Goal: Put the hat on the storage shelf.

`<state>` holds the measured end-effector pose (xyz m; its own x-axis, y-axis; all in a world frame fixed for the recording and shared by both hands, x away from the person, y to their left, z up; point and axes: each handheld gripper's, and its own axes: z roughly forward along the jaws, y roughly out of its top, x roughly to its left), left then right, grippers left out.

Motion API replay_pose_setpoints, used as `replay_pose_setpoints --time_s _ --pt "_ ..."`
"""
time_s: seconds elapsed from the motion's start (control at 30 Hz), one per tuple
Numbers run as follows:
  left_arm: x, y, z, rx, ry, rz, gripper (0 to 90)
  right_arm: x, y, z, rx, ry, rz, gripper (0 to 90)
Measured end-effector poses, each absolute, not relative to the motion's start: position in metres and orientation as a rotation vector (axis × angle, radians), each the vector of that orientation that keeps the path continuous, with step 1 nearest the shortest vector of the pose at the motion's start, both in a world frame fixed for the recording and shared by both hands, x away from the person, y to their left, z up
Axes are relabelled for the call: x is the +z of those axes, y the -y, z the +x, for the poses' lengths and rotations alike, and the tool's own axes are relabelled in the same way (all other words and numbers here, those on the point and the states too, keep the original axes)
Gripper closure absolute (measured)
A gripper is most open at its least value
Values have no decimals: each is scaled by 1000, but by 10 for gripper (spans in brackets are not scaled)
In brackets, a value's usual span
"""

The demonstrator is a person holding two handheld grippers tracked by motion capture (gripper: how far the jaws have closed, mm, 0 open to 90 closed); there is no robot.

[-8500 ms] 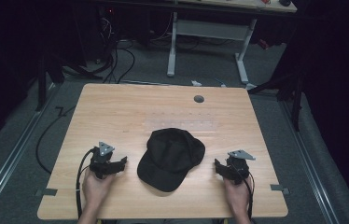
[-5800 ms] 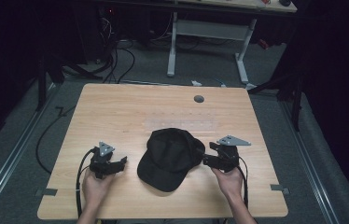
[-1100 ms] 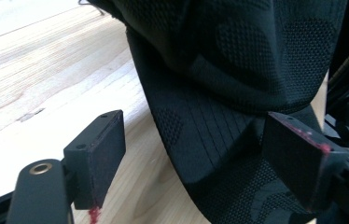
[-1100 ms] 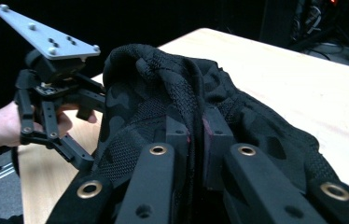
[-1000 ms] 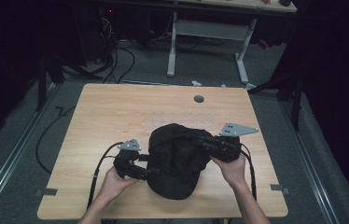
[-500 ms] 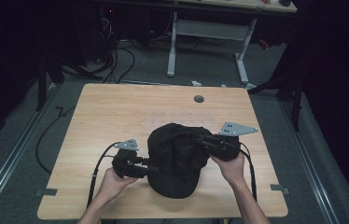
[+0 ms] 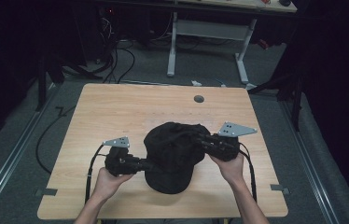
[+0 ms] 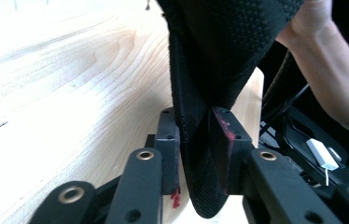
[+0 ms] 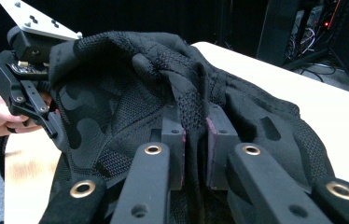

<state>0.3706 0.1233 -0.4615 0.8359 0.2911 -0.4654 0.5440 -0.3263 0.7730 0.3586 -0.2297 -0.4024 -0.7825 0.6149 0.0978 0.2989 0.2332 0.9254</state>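
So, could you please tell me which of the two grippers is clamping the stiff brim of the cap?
The left gripper: its jaws have just been closing on the cap's stiff brim, whereas the right gripper pinches a fold of soft crown fabric.

Black textured-fabric baseball cap, crumpled and bunched, raised partly off the middle of the wooden tabletop, brim toward the near edge.

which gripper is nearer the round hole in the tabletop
Right. The right gripper grips the cap on its far side, just below the hole. The left gripper grips the cap's near left edge, farther from it.
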Motion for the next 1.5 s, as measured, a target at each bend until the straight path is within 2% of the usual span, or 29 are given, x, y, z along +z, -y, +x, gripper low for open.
replay_pose_setpoints --time_s 0.23,0.47,0.6,0.77,0.87,1.17,1.5 --pt "-451 -131 369 -328 -599 1880 826 -402 230 358 1576 -2212 861 778" --pt "-448 -135 367 -355 -586 1843 859 -405 230 360 1583 -2212 886 743" --pt "-446 -136 366 -316 -589 1828 863 -408 232 360 1579 -2206 921 651" --pt "-446 -137 365 -293 -601 1835 864 -413 235 361 1538 -2204 957 492" --pt "-445 -139 365 -277 -612 1826 864 -414 239 359 1552 -2171 970 438" --pt "-441 -149 366 -229 -653 1787 863 -432 257 351 1443 -2162 1098 416" --pt "-435 -154 367 -156 -687 1782 862 -501 271 341 1143 -2154 1373 414"
